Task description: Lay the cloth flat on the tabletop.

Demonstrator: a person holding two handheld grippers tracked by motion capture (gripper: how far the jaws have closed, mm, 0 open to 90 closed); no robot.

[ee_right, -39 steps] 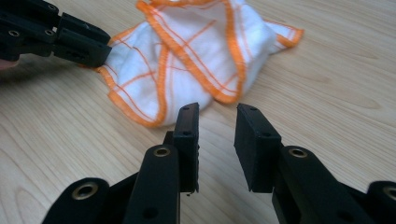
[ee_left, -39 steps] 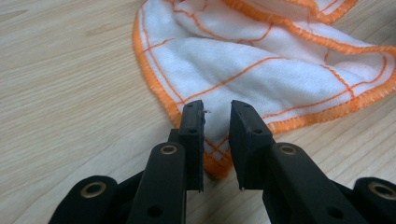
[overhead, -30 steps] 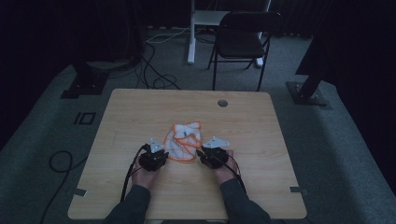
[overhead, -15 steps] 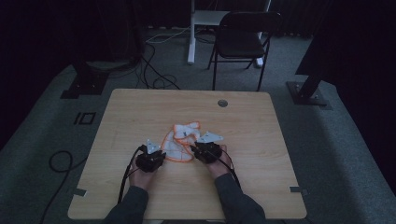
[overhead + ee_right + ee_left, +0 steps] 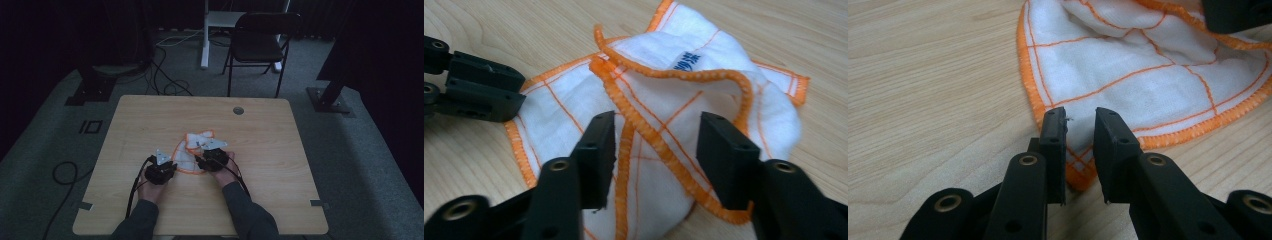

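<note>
Compared with a second earlier, both hands had drawn back toward the bottom of the high view and the cloth (image 5: 192, 150) had bunched into a smaller heap, the right gripper (image 5: 206, 159) having shifted leftward toward its partner. The left gripper (image 5: 167, 163) sat at the cloth's lower-left edge; in the left gripper view its jaws stood a narrow gap apart, straddling a hemmed corner of the cloth (image 5: 1148, 65) without pinching it. In the right gripper view the right gripper (image 5: 655, 150) had its jaws spread wide on either side of a raised fold of the cloth (image 5: 659, 100), with the left gripper (image 5: 519, 95) showing at the upper left of that frame, its tips over the cloth's edge. The table (image 5: 150, 115) was pale wood with a round grommet (image 5: 238, 110) near its far edge, standing on grey carpet in a dim room, a black folding chair (image 5: 260, 45) beyond it and cables (image 5: 165, 75) looping across the floor at upper left. The white cloth with orange grid lines and orange hem lay just below the table's centre, crumpled, its longer run slanting from lower left to upper right in the high view.
</note>
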